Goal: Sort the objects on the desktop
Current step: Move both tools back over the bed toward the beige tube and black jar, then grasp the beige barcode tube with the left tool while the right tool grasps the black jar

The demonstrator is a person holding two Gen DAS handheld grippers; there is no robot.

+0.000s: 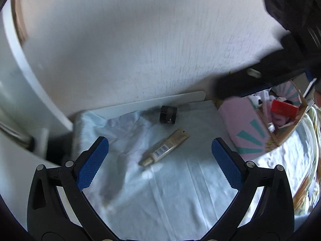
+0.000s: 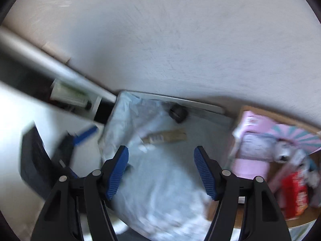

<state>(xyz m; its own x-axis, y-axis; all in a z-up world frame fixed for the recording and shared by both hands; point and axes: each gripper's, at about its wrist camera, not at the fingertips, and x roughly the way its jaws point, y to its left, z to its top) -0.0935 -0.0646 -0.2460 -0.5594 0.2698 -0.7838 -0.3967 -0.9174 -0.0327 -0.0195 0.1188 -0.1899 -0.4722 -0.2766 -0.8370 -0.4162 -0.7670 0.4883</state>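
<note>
A beige tube (image 1: 165, 147) lies on the pale blue cloth (image 1: 160, 190), with a small black jar (image 1: 168, 114) just beyond it near the wall. My left gripper (image 1: 159, 150) is open and empty, hovering above the tube. A pink cardboard box (image 1: 248, 124) at the right holds a red packet (image 1: 283, 108) and other items. In the right wrist view the tube (image 2: 165, 136), the jar (image 2: 178, 113) and the box (image 2: 252, 140) show blurred. My right gripper (image 2: 161, 160) is open and empty above the cloth (image 2: 160, 190). The left gripper (image 2: 84, 135) shows blurred at the left.
A white wall (image 1: 140, 40) stands behind the table. A white board (image 1: 160, 101) lies along the cloth's far edge. A white shelf (image 1: 20, 80) stands at the left. The right gripper's dark body (image 1: 280, 70) hangs over the box. A red packet (image 2: 297, 192) sits at the right.
</note>
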